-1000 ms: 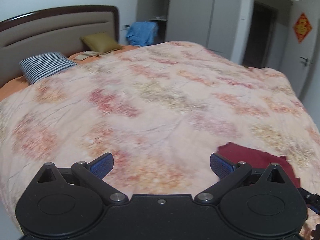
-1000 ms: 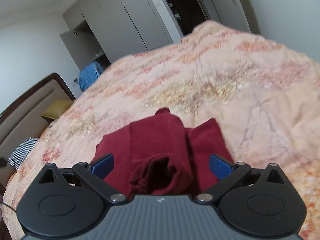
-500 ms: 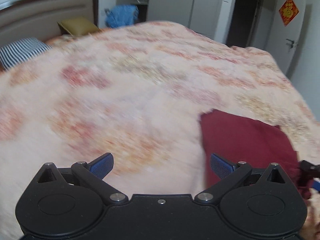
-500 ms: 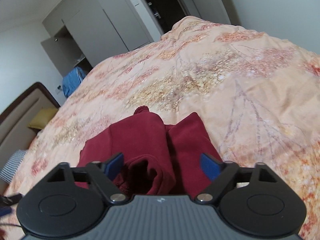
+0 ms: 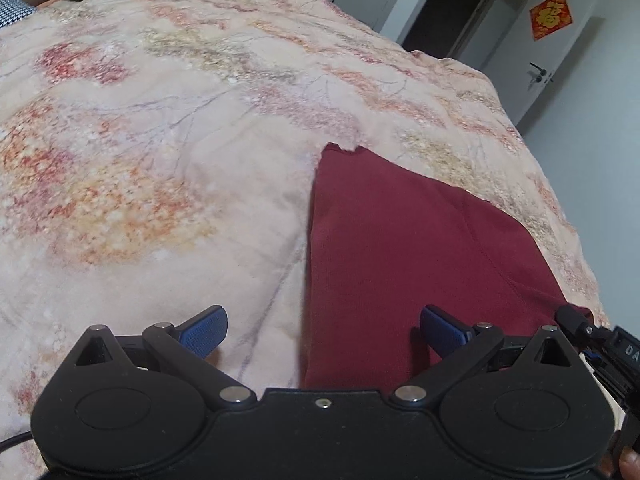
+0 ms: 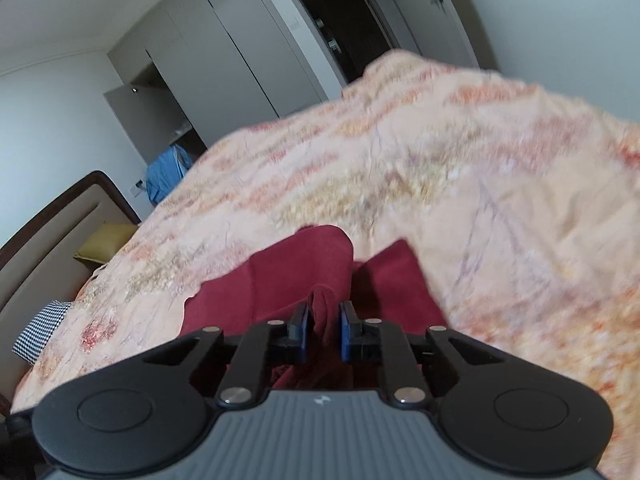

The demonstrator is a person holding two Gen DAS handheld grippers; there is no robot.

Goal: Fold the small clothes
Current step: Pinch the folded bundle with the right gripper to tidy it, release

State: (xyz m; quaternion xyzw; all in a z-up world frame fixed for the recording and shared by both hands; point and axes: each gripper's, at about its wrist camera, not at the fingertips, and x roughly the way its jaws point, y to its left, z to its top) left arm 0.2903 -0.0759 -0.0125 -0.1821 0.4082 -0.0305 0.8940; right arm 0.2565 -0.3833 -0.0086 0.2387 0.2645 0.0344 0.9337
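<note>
A small dark red garment (image 5: 404, 248) lies on the floral bedspread (image 5: 168, 152). My left gripper (image 5: 323, 330) is open, low over the garment's near left edge, with its right finger above the red cloth and its left finger above the bedspread. In the right wrist view my right gripper (image 6: 323, 334) is shut on a bunched fold of the red garment (image 6: 304, 276) at its near end. The right gripper's body shows at the left wrist view's right edge (image 5: 612, 352).
The bed's headboard (image 6: 52, 220), a checked pillow (image 6: 40, 328) and an olive pillow (image 6: 104, 242) are at the far end. Blue clothing (image 6: 166, 172) hangs by white wardrobes. An open doorway (image 5: 452, 12) and a door are beyond the bed's right side.
My right gripper has closed on the garment's near fold. My left gripper has swung right and down until it hovers over the garment's left edge, still open.
</note>
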